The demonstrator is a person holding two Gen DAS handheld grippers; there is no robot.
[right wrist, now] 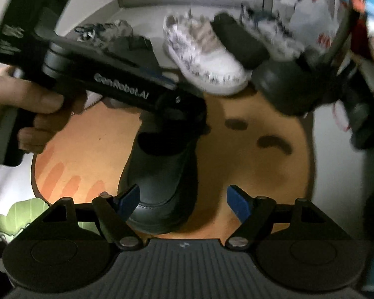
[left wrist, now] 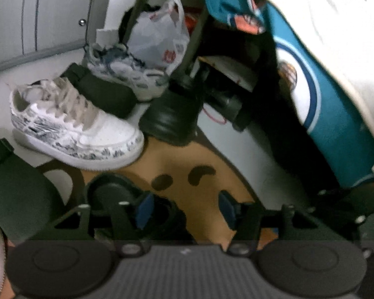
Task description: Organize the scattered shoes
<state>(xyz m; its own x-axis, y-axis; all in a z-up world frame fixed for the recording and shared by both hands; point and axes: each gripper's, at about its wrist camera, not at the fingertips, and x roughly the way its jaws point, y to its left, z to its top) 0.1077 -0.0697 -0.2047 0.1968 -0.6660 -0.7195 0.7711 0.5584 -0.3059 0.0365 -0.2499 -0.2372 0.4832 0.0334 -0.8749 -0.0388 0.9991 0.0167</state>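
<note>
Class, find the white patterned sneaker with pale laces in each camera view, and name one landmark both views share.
Left wrist: white patterned sneaker, left of centre, toe pointing right.
Right wrist: upper centre, toe toward lower right.
Shared landmark: the tan mat, whose edge its toe overlaps.

Right gripper (jaws wide) hovers over a black shoe, apparently untouched.

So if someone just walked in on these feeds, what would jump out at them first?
Probably the white sneaker with grey print, sitting on the pale floor at the far edge of the tan mat. Next, the black shoe standing on that mat right in front of the right gripper, whose jaws are open. The left gripper, held in a hand, reaches in over it.
</note>
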